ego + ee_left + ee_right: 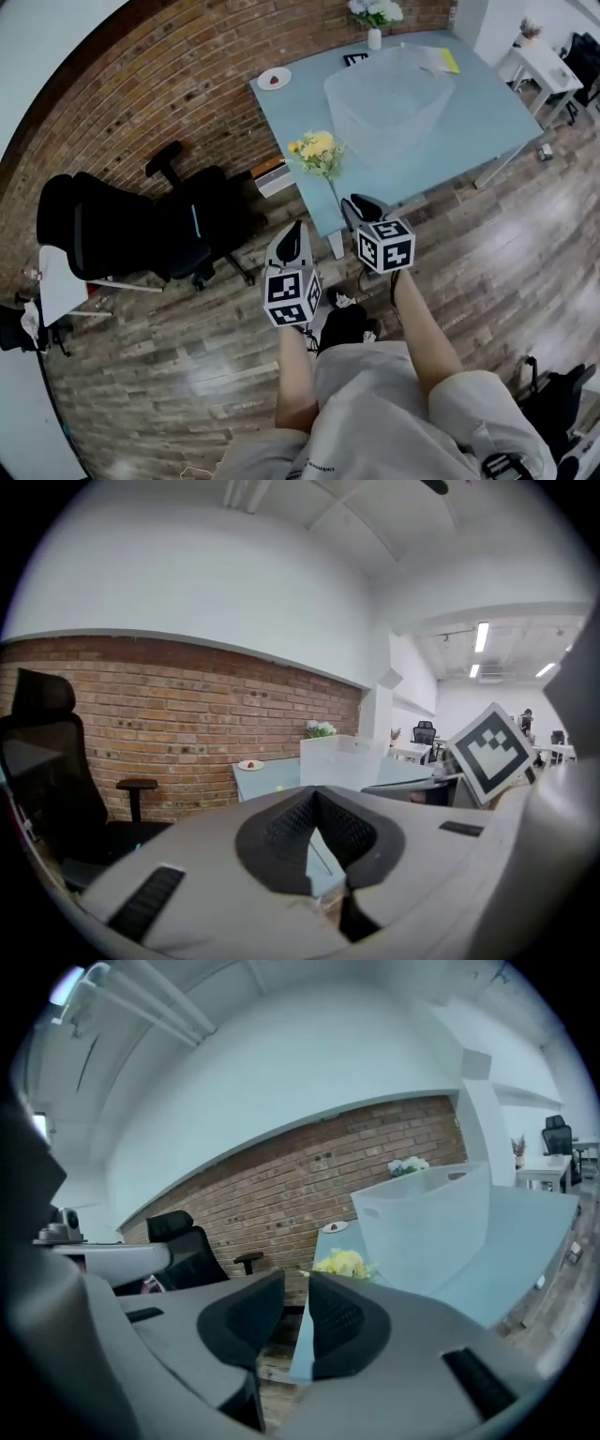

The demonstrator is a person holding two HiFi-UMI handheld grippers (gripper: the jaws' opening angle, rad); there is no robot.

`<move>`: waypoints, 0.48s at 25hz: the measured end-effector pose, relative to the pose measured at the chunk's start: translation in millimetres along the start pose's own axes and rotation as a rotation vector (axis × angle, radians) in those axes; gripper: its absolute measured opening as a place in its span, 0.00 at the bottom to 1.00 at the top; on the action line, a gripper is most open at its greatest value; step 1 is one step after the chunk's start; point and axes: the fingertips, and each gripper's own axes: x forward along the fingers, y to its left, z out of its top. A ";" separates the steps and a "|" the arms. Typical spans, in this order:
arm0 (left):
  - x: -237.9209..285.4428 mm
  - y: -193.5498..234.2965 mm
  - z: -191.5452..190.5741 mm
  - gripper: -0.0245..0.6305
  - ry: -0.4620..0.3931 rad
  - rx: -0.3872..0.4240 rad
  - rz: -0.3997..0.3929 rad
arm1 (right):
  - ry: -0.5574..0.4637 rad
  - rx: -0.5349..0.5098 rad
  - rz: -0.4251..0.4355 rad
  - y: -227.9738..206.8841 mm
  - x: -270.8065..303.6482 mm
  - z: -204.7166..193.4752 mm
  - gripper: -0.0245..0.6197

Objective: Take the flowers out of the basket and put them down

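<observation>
One bunch of yellow flowers (317, 150) is laid on the table's (473, 122) near left corner, just beyond the right gripper (360, 203), held slightly parted and empty. Left gripper (293, 231) is clenched on nothing.

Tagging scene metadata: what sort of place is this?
Likely an office: black swivel chairs by a brick wall, a large pale-blue table, and a white desk beyond.
</observation>
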 end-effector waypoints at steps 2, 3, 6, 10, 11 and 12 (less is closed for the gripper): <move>-5.8 -6.8 10.6 0.06 -0.015 0.025 -0.017 | -0.020 0.049 0.015 10.8 -13.6 2.8 0.14; -7.0 -9.1 14.0 0.06 -0.021 0.036 -0.022 | -0.030 0.110 0.031 13.4 -19.4 1.0 0.11; -7.9 -15.8 10.0 0.06 -0.009 0.063 -0.025 | -0.026 0.252 0.063 14.7 -34.5 -19.4 0.03; -9.3 -24.0 -6.2 0.06 0.023 0.059 -0.017 | 0.037 0.116 -0.049 0.6 -53.3 -40.8 0.05; -9.7 -25.3 -8.0 0.06 0.024 0.053 -0.010 | 0.038 0.095 -0.078 -3.3 -57.5 -41.7 0.05; -10.5 -27.1 -8.6 0.06 0.023 0.051 -0.004 | 0.034 0.082 -0.098 -6.0 -61.5 -41.3 0.05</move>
